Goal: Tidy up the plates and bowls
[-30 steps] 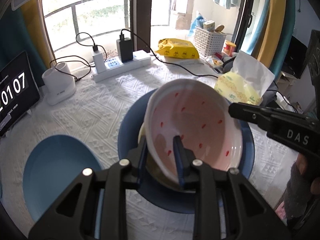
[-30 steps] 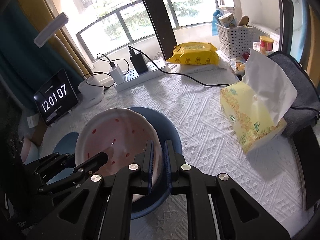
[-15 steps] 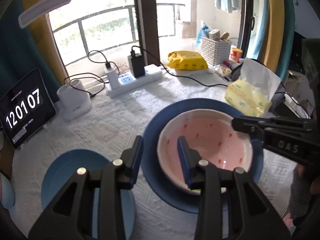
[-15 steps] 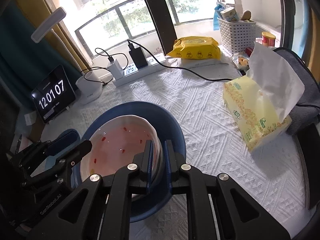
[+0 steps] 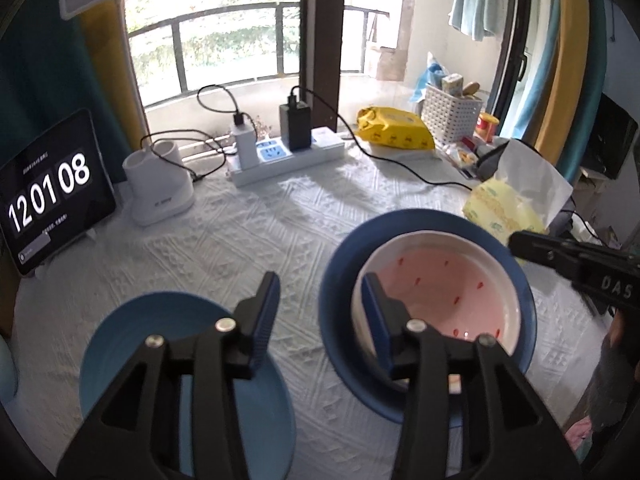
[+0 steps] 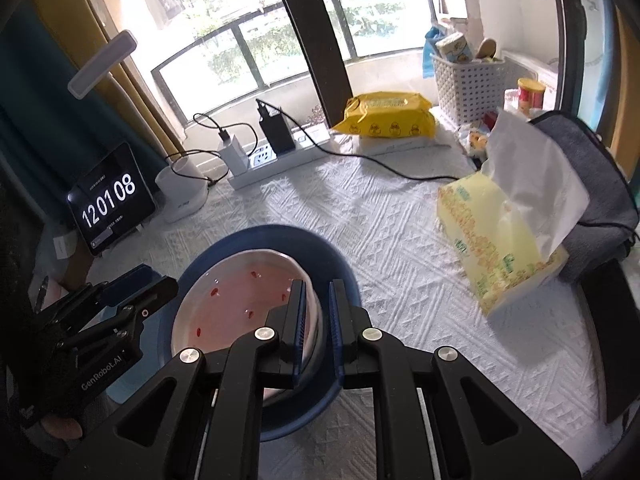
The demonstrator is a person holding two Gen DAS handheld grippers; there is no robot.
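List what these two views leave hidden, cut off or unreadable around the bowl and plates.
- Right gripper, right wrist view: its fingers straddle the pink bowl rim; contact cannot be made out.
- Bowl's near rim, left wrist view: covered by the left gripper finger.
- Light blue plate, left wrist view: near half behind the gripper body.
- Small text on the clock tablet: too small.

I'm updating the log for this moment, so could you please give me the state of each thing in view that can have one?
Left gripper: open, empty, jaws wide apart.
Right gripper: jaws straddle the bowl's rim with a small gap; grip uncertain.
Bowl: upright, empty, sitting in the dark plate.
Dark plate: flat on the table, holding the bowl.
Light plate: flat on the table, empty.
Clock: on, reading 12 01 08.
Tissue pack: open, a tissue sticking out.
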